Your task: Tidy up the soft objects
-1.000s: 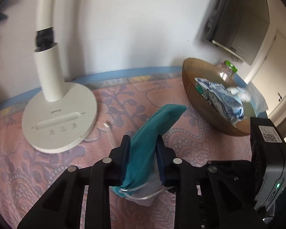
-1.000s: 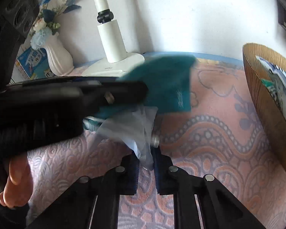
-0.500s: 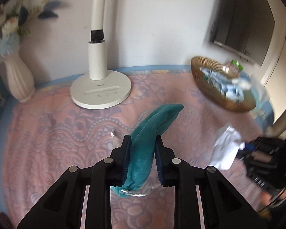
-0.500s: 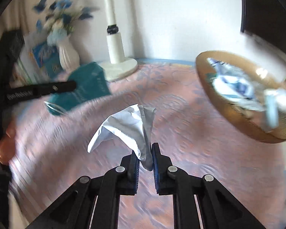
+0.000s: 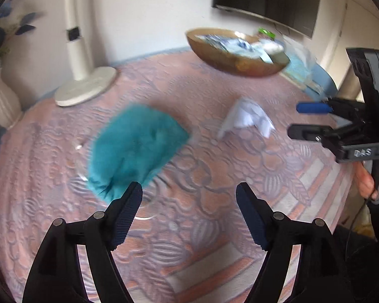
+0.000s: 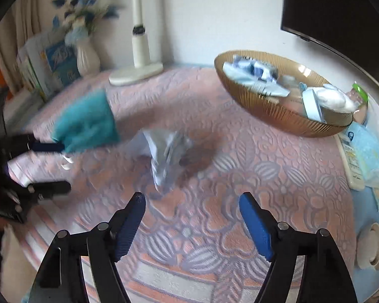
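Observation:
A teal cloth (image 5: 136, 149) in a clear bag lies on the pink patterned tablecloth (image 5: 214, 222), just beyond my left gripper (image 5: 189, 197), which is open and empty. It also shows in the right wrist view (image 6: 88, 126). A crumpled white wrapper (image 5: 247, 118) lies to its right; in the right wrist view the wrapper (image 6: 164, 151) sits just ahead of my right gripper (image 6: 192, 204), open and empty. The right gripper shows in the left wrist view (image 5: 308, 118). Both views are blurred.
A brown ribbed bowl (image 6: 278, 111) with packets and soft items stands at the back right. A white lamp base (image 5: 86, 88) and a white vase (image 6: 87, 58) stand at the back left. A TV hangs on the wall. Blue packets (image 6: 366, 149) lie at the right edge.
Both grippers have opened and pulled back. The teal cloth and the white wrapper, held before, now lie on the tablecloth.

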### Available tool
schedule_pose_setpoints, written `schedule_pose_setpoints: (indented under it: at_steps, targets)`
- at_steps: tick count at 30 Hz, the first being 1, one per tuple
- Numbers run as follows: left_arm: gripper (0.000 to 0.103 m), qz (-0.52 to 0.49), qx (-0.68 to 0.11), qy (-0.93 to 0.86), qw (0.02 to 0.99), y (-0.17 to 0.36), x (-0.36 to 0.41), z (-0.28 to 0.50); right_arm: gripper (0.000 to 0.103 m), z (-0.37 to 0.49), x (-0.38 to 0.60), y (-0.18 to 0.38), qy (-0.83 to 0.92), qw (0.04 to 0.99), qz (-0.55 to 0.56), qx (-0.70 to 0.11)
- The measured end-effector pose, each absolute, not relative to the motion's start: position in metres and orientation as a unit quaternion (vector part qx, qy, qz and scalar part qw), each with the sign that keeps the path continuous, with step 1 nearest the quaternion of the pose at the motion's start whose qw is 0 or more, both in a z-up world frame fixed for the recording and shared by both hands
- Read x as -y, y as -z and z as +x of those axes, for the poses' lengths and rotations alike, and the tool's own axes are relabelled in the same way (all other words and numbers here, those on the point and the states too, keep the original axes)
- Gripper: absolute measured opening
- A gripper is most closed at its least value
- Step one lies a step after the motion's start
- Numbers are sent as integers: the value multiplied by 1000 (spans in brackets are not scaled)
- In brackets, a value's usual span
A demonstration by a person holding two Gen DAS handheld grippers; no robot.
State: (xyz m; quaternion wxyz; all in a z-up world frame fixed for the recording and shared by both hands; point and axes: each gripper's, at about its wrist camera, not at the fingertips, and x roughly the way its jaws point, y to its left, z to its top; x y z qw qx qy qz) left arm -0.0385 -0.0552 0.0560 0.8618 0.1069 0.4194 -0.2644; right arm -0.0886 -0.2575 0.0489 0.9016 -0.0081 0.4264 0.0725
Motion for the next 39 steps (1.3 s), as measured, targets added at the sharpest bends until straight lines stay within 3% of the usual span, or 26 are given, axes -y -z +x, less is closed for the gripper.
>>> schedule_pose_setpoints:
  at_steps: [1, 3, 5, 13, 19, 20, 22, 23, 24, 27, 30, 39]
  targets:
    - [75, 100, -413, 256, 868, -61, 50, -36, 88, -86, 257, -53, -87, 901, 11, -425]
    - [85, 74, -407, 229, 881, -71, 38, -20, 96, -78, 251, -58, -104, 896, 48, -428]
    - [90, 55, -411, 210, 886, -73, 30, -4, 96, -68, 242, -58, -107, 891, 71, -436]
    - [90, 34, -465, 186, 865, -30, 35, 39, 96, -33, 228, -36, -98, 865, 126, -476]
    - [87, 43, -464, 180, 866, -14, 42, 38, 96, -20, 232, -21, -89, 864, 130, -478]
    - [85, 45, -462, 176, 868, -14, 43, 37, 93, -18, 232, -20, -90, 865, 129, -476]
    - [79, 48, -458, 172, 871, -14, 45, 34, 69, -18, 233, -20, -85, 871, 121, -468]
    - [72, 51, -454, 172, 873, -14, 47, 32, 62, -16, 231, -19, -89, 871, 118, -468]
    - [60, 51, -452, 176, 873, -15, 48, 30, 60, -15, 230, -17, -99, 868, 122, -470]
    - [36, 55, -439, 190, 876, -22, 54, 20, 53, -17, 224, -19, -100, 875, 108, -461]
    - [31, 76, -418, 189, 885, -37, 67, 7, 50, -27, 217, -30, -92, 890, 67, -442]
    - [30, 13, -347, 251, 904, -118, 98, 13, 50, -53, 255, -97, -62, 927, 54, -366]
